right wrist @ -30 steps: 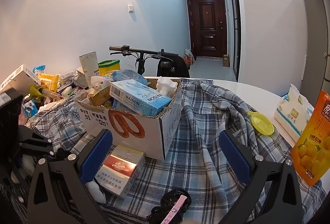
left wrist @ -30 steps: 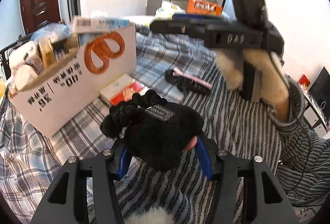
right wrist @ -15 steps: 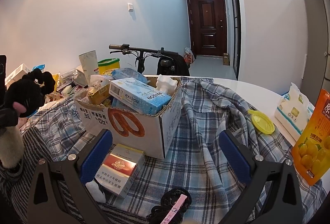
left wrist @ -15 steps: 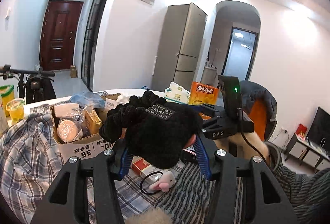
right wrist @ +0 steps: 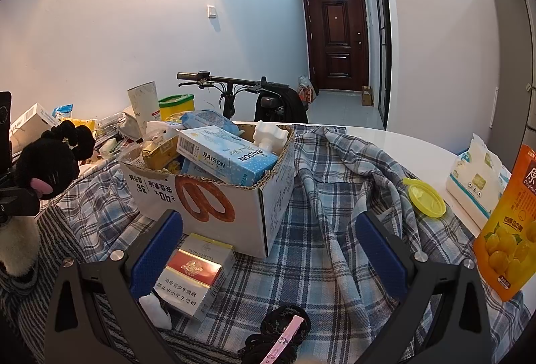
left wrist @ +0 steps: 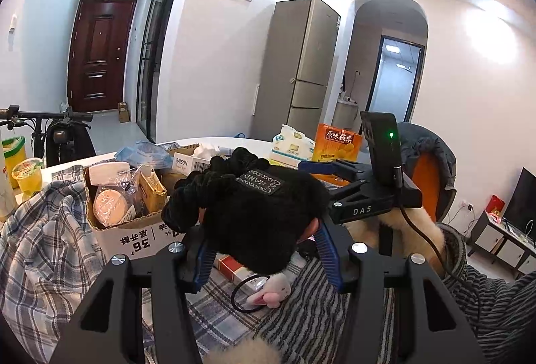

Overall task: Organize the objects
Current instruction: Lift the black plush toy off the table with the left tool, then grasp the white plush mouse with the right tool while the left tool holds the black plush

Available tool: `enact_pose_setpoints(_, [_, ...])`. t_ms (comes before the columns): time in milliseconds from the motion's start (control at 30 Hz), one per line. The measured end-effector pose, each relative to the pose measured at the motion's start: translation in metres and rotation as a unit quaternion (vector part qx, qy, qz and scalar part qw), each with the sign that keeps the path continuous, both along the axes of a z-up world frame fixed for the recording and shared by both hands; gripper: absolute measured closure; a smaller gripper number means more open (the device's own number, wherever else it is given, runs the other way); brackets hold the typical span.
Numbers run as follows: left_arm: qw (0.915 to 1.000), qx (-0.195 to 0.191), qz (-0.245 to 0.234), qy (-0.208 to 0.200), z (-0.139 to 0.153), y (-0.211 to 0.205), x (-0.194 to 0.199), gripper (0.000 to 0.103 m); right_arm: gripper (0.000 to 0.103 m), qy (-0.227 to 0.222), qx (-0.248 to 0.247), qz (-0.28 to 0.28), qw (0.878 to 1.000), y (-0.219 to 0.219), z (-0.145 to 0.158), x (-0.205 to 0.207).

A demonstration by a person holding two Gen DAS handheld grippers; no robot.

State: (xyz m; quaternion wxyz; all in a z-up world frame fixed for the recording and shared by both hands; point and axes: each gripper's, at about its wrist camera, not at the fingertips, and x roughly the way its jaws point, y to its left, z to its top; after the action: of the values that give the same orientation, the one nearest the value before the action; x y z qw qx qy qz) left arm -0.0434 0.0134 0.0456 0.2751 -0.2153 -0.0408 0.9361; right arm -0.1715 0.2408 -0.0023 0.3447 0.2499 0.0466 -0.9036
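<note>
- The left claw (left wrist: 263, 251) is clenched on a black plush toy (left wrist: 258, 216): its blue pads press into the fuzzy pile on both sides, and the toy is lifted clear of the cloth below.
- The black plush toy is rounded and soft, with a crinkled black ruffle at its top left, a sewn dark label with pale lettering on top, and a pink patch showing at the right pad.
- In the right wrist view the toy sits at the far left edge, above the striped fabric and to the left of the cardboard box (right wrist: 214, 196).
- The right claw (right wrist: 268, 258) is released, its blue ribbed pads wide apart with nothing between them, poised over the plaid cloth (right wrist: 321, 230) that covers the worktop (right wrist: 418, 142).
- The cardboard box is white-sided with a brown pretzel print and a raw corrugated rim; it is crammed, with a pale blue tissue box (right wrist: 227, 156) lying tilted on top.
- A glossy red and white cigarette carton (right wrist: 194, 273) lies flat just in front of the box.
- A small pink and white plush piece on a thin black loop (left wrist: 268, 292) rests on the cloth under the left claw.
- A round yellow plastic lid (right wrist: 425, 198) lies on the cloth's right edge, near a soft white tissue pack (right wrist: 475, 179) and an orange snack pouch (right wrist: 509, 230).
</note>
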Motion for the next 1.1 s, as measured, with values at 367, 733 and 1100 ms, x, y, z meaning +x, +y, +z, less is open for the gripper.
enact_pose_setpoints(367, [1.0000,0.000,0.005,0.001,0.000,-0.003,0.000,0.048,0.000,0.003,-0.001,0.003,1.000,-0.001,0.000,0.001])
enact_pose_setpoints(733, [1.0000,-0.002,0.009,0.002,0.000,-0.005,-0.002,0.048,0.000,-0.008,0.008,0.035,0.999,-0.013,0.000,0.023])
enact_pose_setpoints(1100, [0.9999,-0.003,0.012,0.004,0.001,-0.007,-0.003,0.048,0.000,-0.054,0.083,0.092,0.991,-0.048,-0.035,0.047])
